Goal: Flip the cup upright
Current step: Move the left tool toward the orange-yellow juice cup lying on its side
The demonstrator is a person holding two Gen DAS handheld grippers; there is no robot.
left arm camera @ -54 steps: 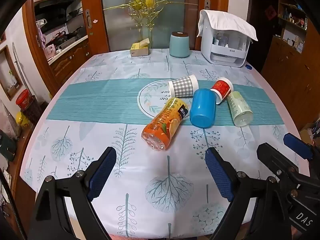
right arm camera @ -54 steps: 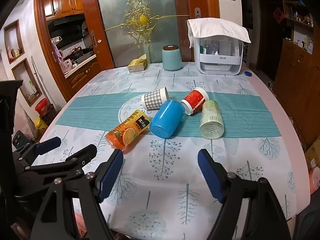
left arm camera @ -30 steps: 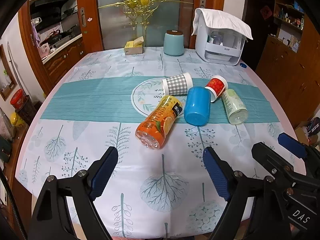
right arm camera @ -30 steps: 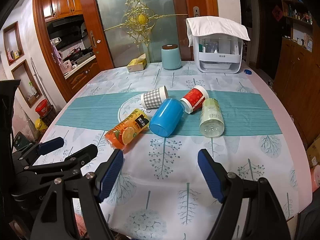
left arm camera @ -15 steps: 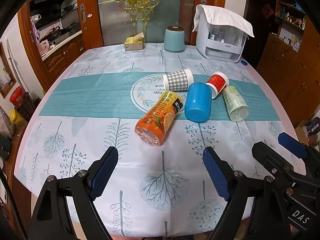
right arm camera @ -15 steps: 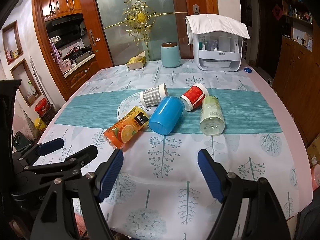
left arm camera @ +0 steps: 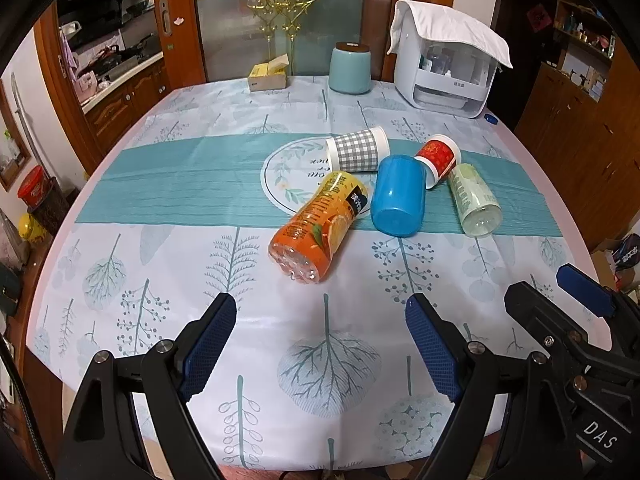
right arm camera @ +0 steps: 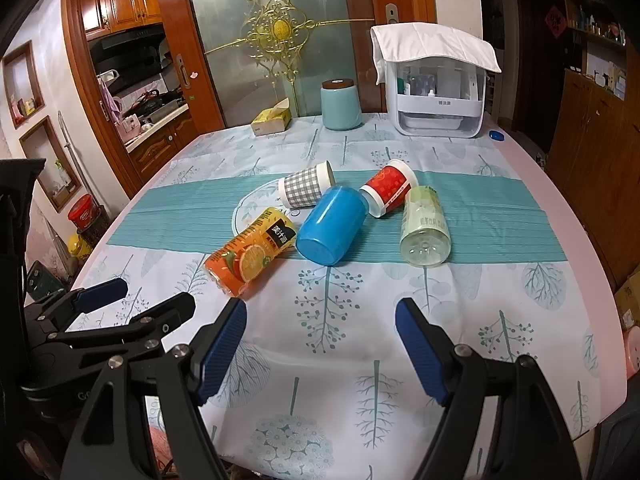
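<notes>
A blue cup (left arm camera: 397, 199) (right arm camera: 331, 225) lies on its side in the middle of the table, base toward me. A grey checked paper cup (left arm camera: 357, 149) (right arm camera: 306, 189) and a red paper cup (left arm camera: 437, 160) (right arm camera: 389, 189) lie on their sides just behind it. An orange juice bottle (left arm camera: 318, 227) (right arm camera: 251, 256) lies to its left and a pale green bottle (left arm camera: 473, 200) (right arm camera: 424, 227) to its right. My left gripper (left arm camera: 320, 340) is open and empty above the table's near edge. My right gripper (right arm camera: 320, 340) is open and empty, beside the left one.
The table (left arm camera: 160, 264) has a tree-print cloth and a teal runner (left arm camera: 180, 188). At the far end stand a teal canister (left arm camera: 350, 70), a tissue box (left arm camera: 267, 78) and a white dispenser (left arm camera: 444, 76) under a cloth. Wooden cabinets stand to the right.
Both grippers have drifted slightly forward toward the cups, so they sit a little nearer in view. Both stay open. Nothing on the table has moved.
</notes>
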